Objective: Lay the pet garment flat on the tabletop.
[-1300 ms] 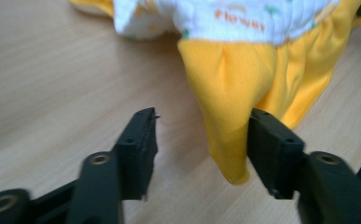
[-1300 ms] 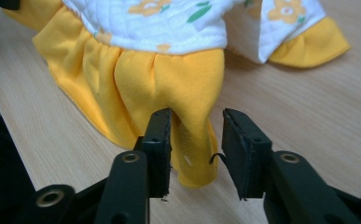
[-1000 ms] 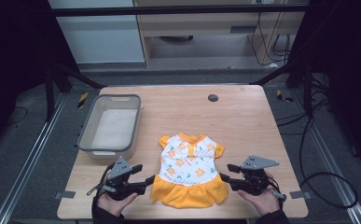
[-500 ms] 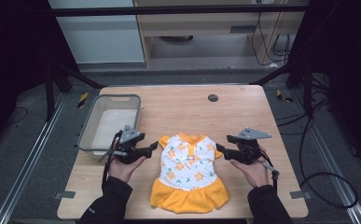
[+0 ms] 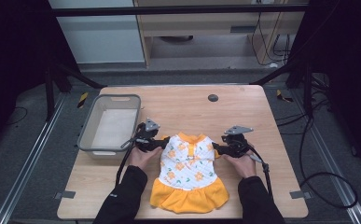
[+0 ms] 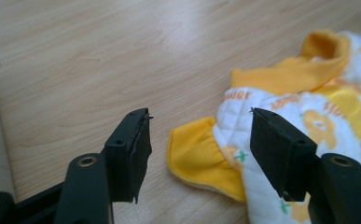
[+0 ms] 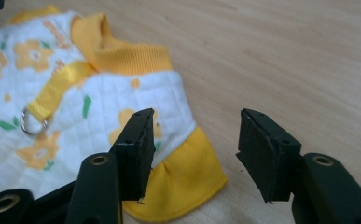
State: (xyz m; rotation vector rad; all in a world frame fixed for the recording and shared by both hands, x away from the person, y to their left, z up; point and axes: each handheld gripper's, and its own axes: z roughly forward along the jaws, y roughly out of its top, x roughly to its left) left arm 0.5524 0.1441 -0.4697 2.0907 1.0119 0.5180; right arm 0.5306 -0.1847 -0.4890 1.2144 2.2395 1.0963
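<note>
Both tools, left tool (image 5: 162, 141) and right tool (image 5: 217, 148), are held wide open and empty at the sleeves of the small white-and-orange flowered quilted dress (image 5: 190, 172), spread flat on the wooden surface (image 5: 243, 112); nothing is grasped yet, so folding seemingly remains undone.

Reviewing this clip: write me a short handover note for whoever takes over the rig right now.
Left gripper: open, jaws either side of the dress's yellow sleeve, nothing held.
Right gripper: open, at the other sleeve, nothing held.
Dress: flat on the table, collar away from the person, skirt toward them. Grey bin stands left of it.
Done: both grippers lined up at the sleeves.
Left: probably close on both sleeves, then fold or lift the dress.
</note>
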